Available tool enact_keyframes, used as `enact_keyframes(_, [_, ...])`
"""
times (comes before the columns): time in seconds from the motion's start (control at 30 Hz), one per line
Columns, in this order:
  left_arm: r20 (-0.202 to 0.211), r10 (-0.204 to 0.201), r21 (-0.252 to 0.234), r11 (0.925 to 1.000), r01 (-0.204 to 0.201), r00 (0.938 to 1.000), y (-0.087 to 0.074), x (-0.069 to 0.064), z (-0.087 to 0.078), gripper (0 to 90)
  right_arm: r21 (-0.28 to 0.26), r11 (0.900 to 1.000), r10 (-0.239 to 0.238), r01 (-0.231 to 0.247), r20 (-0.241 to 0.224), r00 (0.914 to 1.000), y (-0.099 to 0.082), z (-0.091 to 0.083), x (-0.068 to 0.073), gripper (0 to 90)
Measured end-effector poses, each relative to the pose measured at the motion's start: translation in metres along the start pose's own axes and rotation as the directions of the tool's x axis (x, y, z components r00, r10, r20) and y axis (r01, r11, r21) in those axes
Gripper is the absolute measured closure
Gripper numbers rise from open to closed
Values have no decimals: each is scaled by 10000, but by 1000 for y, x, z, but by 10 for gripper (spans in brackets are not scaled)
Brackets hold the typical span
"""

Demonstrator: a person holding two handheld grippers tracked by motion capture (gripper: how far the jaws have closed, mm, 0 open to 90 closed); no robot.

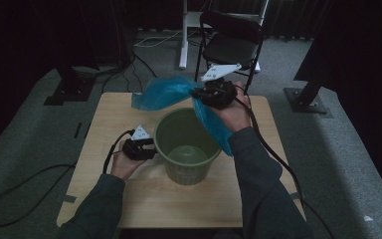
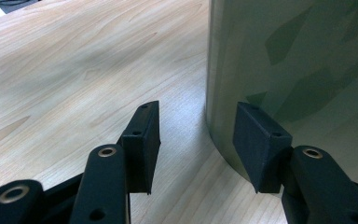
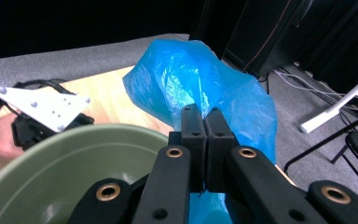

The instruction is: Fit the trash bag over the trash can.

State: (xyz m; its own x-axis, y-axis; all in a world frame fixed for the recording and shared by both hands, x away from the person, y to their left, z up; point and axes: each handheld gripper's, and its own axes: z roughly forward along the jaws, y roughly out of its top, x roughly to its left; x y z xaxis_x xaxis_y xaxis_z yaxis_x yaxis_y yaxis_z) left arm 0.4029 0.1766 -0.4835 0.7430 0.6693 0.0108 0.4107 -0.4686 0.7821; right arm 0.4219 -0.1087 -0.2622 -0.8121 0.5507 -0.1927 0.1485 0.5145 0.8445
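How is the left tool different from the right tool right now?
The left tool has its jaws apart beside the green bucket, low at the table; the right tool has its jaws shut on the blue plastic bag, held up over the bucket's far rim. The left grips nothing; the right carries the bag. Both are black, two-jawed and hand-held.

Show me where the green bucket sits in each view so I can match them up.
High view: green bucket at table centre, between both grippers.
Left gripper view: its outer wall fills the right side, against the right-hand jaw.
Right gripper view: its rim curves across lower left.
Shared landmark: the wooden table.
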Motion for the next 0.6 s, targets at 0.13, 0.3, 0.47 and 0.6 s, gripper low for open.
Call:
enact_keyframes(0.13, [43, 32, -9, 10000, -32, 10000, 1, -1, 1, 509, -34, 9999, -114, 114, -78, 9999, 9, 3, 5, 889])
enact_keyframes(0.3, [136, 73, -61, 10000, -72, 9999, 1, -3, 1, 509, -92, 9995, -294, 293, -154, 9994, 21, 8, 11, 889])
enact_keyframes(0.47, [245, 97, -153, 9998, -94, 9997, 3, -6, 0, 509, -209, 9989, -419, 413, -268, 9988, 31, 13, 17, 889])
enact_keyframes(0.6, [358, 155, -173, 9997, -148, 9992, 4, -8, 1, 509, -330, 9985, -449, 438, -330, 9984, 37, 14, 20, 890])
